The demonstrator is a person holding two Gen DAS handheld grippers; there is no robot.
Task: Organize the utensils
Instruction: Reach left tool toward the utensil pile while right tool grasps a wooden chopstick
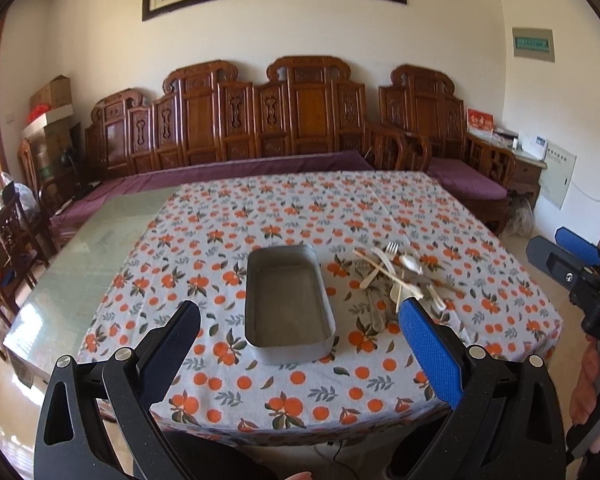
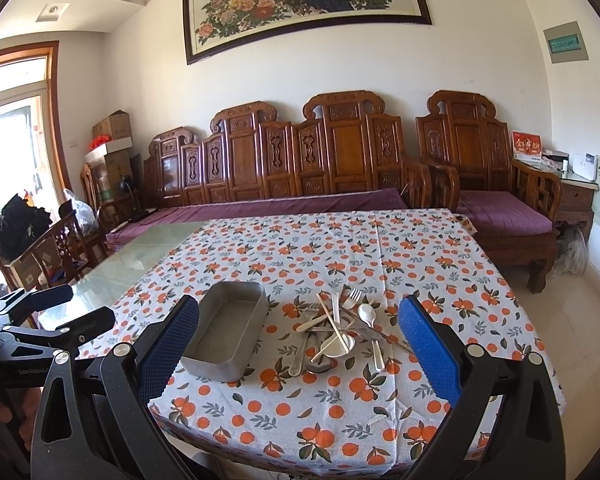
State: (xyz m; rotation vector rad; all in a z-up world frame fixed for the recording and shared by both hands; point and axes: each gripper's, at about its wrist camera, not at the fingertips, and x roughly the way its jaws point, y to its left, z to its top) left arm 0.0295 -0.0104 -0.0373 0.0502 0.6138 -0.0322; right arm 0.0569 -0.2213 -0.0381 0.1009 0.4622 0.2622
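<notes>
An empty grey metal tin (image 1: 288, 304) sits on the orange-patterned tablecloth (image 1: 300, 216); it also shows in the right wrist view (image 2: 228, 332). A pile of utensils (image 2: 340, 328), with forks, spoons and chopsticks, lies just right of the tin, and also shows in the left wrist view (image 1: 396, 276). My left gripper (image 1: 300, 324) is open and empty, held above the near table edge in front of the tin. My right gripper (image 2: 300, 320) is open and empty, facing the pile from the near side; it shows at the right edge of the left wrist view (image 1: 572, 256).
The cloth covers the right part of a glass-topped table (image 1: 100, 240). A carved wooden sofa with purple cushions (image 1: 260, 160) stands behind the table. Wooden chairs (image 2: 60, 248) and boxes stand at the left. The left gripper shows at the left in the right wrist view (image 2: 52, 312).
</notes>
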